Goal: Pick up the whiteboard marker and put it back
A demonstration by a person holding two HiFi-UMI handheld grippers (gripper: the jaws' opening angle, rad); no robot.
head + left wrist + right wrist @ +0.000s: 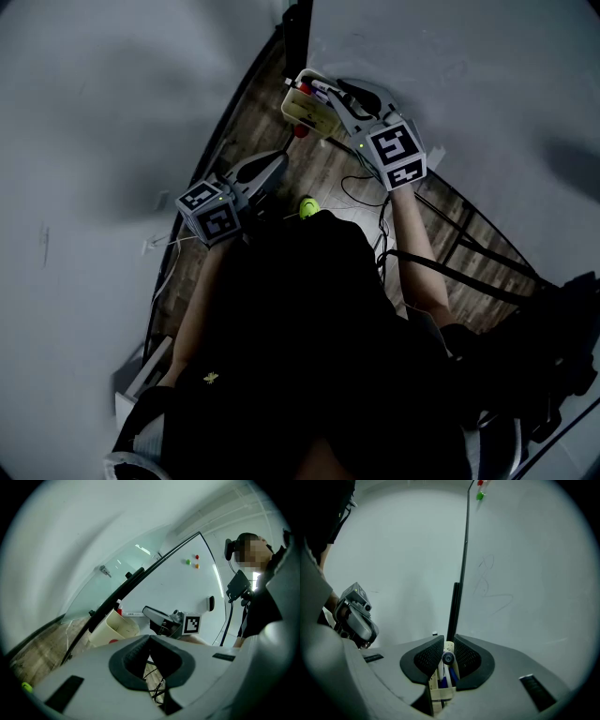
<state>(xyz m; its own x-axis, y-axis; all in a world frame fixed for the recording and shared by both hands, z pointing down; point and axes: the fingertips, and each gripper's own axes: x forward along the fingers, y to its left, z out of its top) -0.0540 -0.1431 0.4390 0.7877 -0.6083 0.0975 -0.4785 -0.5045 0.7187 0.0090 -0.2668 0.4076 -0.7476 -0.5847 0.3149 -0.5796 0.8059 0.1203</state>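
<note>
The whiteboard marker (448, 657) shows end-on between the pads of my right gripper (448, 651), which is shut on it. It hangs just over a cream pen cup (440, 693) that holds blue pens. In the head view the right gripper (323, 94) reaches over that cup (305, 114), which is fixed at the whiteboard's lower edge. My left gripper (279, 159) hangs lower and to the left, apart from the cup, its jaws together with nothing in them. The left gripper view looks past its own tips (150, 641) at the cup (117, 627) and the right gripper (161, 618).
The whiteboard (469, 75) fills the right side, with faint pen strokes (487, 588) and a black frame strip (461, 550). Coloured magnets (188, 562) and a dark eraser (211, 603) sit on it. A green ball (307, 206) and cables (366, 187) lie on the wooden floor.
</note>
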